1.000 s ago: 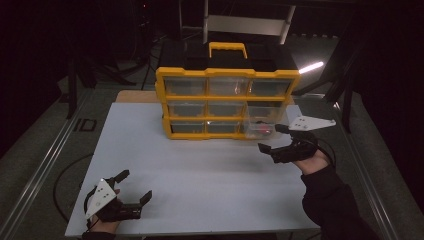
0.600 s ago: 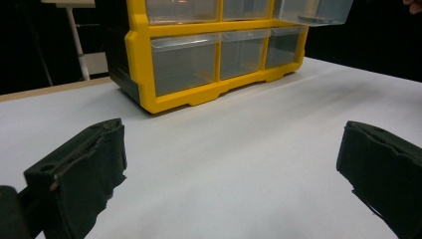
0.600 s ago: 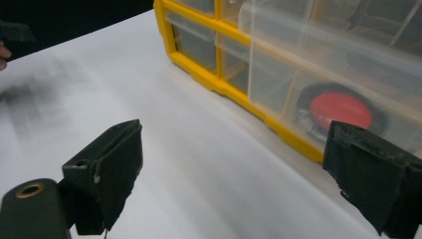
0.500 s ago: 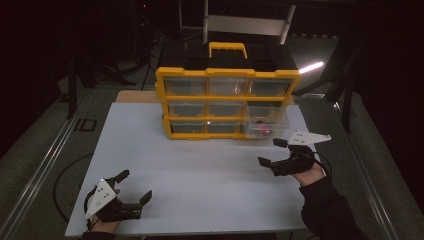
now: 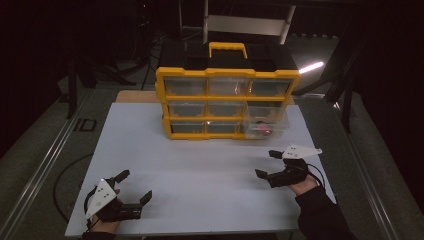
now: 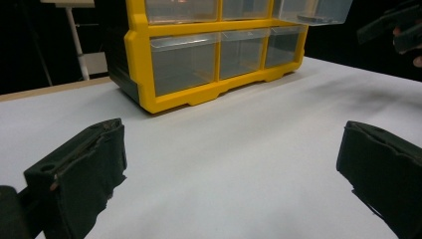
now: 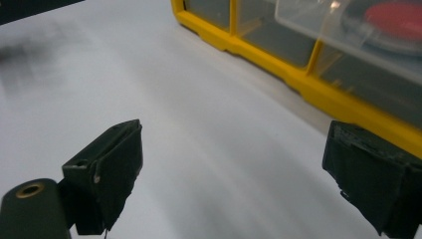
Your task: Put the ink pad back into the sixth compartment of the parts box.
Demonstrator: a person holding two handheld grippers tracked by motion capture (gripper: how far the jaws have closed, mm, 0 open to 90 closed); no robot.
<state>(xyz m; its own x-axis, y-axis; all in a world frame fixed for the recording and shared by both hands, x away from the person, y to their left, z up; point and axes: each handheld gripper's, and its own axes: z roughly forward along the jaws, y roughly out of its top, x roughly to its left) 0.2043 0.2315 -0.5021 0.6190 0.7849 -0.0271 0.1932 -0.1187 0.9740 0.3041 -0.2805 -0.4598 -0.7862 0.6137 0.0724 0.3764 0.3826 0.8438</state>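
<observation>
Pulled back from the yellow drawer cabinet (image 5: 227, 102) over the last second: right gripper (image 5: 266, 163) now nearer the table's (image 5: 200, 170) front right corner, fingers (image 7: 107, 174) spread and empty. Left behind: the clear drawer (image 5: 267, 121) in the cabinet's right column, drawn out toward the front edge, a red object (image 5: 263, 131) inside. Likely the opening step done, contents now reachable. Left gripper (image 5: 136, 186) unmoved near the front left corner, fingers (image 6: 79, 174) released, nothing held.
</observation>
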